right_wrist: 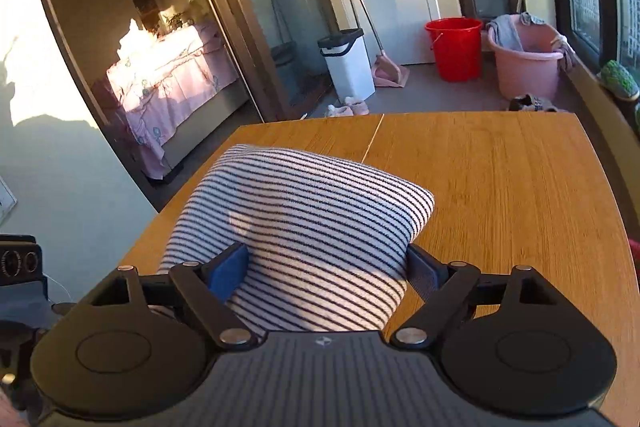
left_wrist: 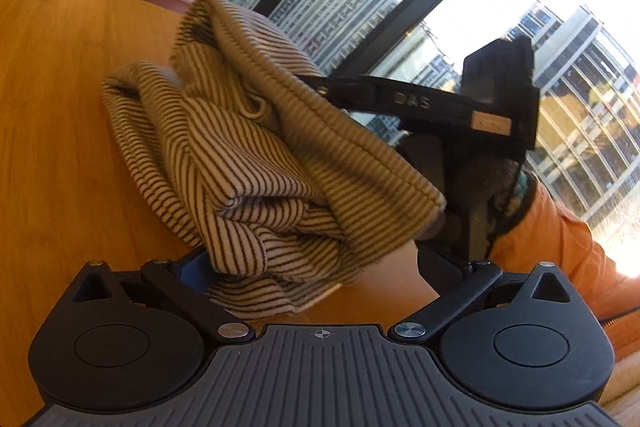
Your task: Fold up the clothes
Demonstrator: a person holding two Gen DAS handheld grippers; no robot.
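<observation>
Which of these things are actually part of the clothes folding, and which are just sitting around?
Part of the job:
striped garment, bunched on the wooden table
left gripper
right gripper

Just lying about:
red bucket
pink tub with cloths draped on its rim
white bin
broom
slippers

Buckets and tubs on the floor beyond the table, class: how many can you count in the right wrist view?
2. The red bucket stands by the far wall; the pink tub, cloths draped over its rim, sits just right of it near the window. The table may hide others.
</observation>
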